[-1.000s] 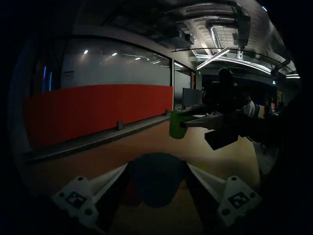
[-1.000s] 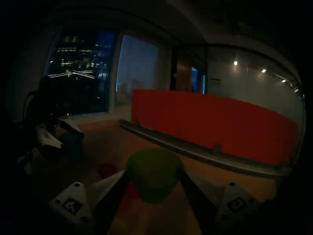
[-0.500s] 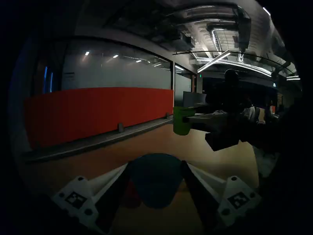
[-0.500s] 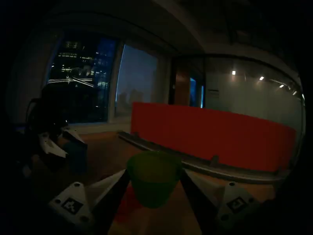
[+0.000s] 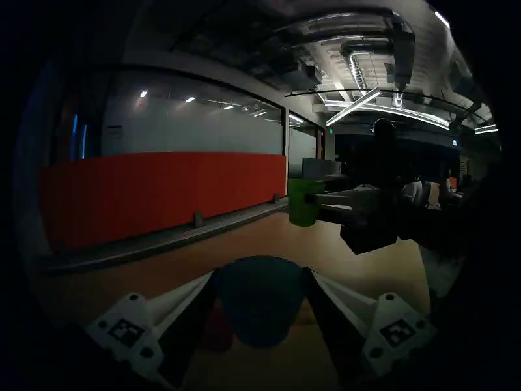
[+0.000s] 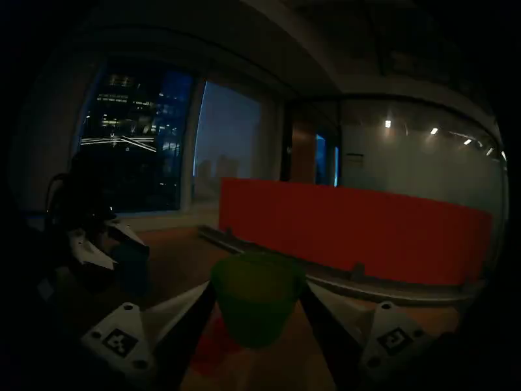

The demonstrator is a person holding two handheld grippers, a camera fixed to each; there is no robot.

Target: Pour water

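Item 1: my left gripper [image 5: 260,280] clamped on blue cup [image 5: 260,313]. Item 2: my right gripper [image 6: 257,283] clamped on green cup [image 6: 257,313], upright, above wooden table [image 6: 179,257].

The left gripper [image 5: 260,277] squeezes a blue cup [image 5: 260,313] between its two fingers, one on each side. The right gripper [image 6: 257,277] grips a green cup [image 6: 256,313] the same way. Both grippers are held level, well apart.
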